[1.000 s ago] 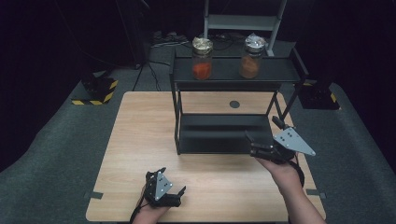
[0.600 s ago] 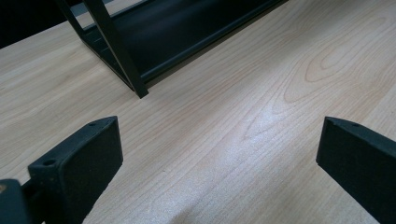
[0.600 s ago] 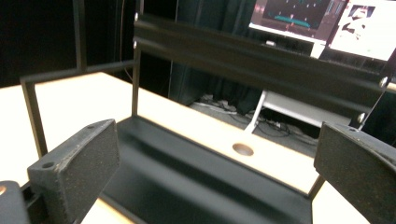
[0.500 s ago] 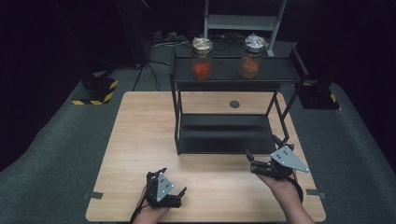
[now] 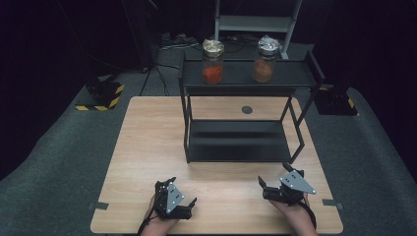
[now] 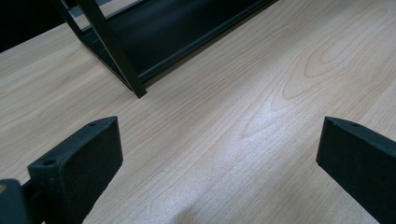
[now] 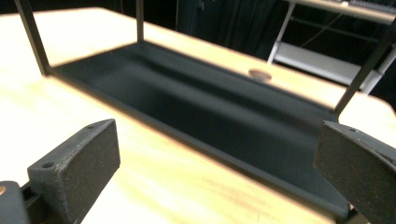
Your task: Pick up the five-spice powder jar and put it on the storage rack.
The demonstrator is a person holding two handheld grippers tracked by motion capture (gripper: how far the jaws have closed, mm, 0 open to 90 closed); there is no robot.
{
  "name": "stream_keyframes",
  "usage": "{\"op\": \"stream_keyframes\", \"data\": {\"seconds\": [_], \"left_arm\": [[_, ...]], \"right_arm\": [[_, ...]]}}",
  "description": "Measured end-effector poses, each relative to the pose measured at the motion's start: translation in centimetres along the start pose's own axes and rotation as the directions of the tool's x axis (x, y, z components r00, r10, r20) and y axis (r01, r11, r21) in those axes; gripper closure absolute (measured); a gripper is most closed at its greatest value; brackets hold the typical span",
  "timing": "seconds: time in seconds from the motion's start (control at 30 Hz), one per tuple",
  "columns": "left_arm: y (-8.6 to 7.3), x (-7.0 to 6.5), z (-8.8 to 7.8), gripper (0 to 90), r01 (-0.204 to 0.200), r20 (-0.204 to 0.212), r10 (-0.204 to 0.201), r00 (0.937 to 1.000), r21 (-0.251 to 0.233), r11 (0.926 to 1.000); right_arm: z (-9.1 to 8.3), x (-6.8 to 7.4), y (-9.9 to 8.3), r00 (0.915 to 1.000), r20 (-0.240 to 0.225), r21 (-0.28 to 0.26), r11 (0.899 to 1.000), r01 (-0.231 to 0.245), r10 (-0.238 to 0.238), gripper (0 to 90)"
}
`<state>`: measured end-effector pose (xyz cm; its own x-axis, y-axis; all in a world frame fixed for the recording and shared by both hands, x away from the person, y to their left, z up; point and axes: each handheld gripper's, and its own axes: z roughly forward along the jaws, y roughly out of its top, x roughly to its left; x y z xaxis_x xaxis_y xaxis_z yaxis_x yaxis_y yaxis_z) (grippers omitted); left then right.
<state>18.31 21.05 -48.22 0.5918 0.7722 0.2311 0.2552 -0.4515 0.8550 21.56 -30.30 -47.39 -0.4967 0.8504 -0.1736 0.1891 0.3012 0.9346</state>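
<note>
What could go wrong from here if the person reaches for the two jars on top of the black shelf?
The two jars stand on the shelf's high top tier at the far side; a reaching arm might knock one over. Both the left gripper and the right gripper rest open near the table's front edge, so the reach is long, and the shelf's side posts may catch a gripper.

I have drawn the right gripper (image 5: 273, 183) back from the black shelf rack (image 5: 239, 142) toward the table's near edge: a second ago it hung just at the rack's front right leg, half a second ago it was partway down, and now it sits low over the wooden table (image 5: 142, 147), level with the left gripper (image 5: 178, 192) (its jaws spread wide and empty).
</note>
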Motion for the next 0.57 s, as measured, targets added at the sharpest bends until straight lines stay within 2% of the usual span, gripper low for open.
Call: {"op": "stream_keyframes", "data": {"seconds": [0.13, 0.23, 0.27, 0.33, 0.5, 0.57], "left_arm": [[0.0, 0.0, 0.0, 0.7, 0.002, -0.001, -0.002, 1.0000, 0.001, 1.0000], [0.0, 0.0, 0.0, 0.7, 0.001, 0.000, -0.001, 1.0000, 0.002, 1.0000], [0.0, 0.0, 0.0, 0.7, 0.001, 0.002, -0.001, 1.0000, 0.002, 1.0000], [0.0, 0.0, 0.0, 0.7, 0.003, 0.002, -0.003, 1.0000, 0.003, 1.0000], [0.1, 0.0, 0.1, 0.7, 0.000, 0.003, 0.000, 1.0000, 0.005, 1.0000], [0.1, 0.0, 0.1, 0.7, -0.001, 0.002, 0.001, 1.0000, 0.008, 1.0000]], "right_arm": [[0.1, 0.2, -0.9, 1.0000, -0.005, 0.041, 0.999, 0.003, -0.003, 0.0], [0.1, 0.4, -1.3, 0.9994, -0.017, 0.073, 0.997, 0.031, -0.030, 0.0], [0.1, 0.5, -1.1, 0.9989, -0.021, 0.091, 0.995, 0.044, -0.042, 0.0], [-0.1, 0.7, -1.3, 0.9974, -0.016, 0.086, 0.994, 0.071, -0.070, 0.0], [0.0, 0.9, -0.7, 0.9954, -0.014, 0.133, 0.986, 0.096, -0.095, 0.0], [0.3, 1.1, -0.1, 0.9943, -0.009, 0.167, 0.980, 0.106, -0.106, 0.0]]}}
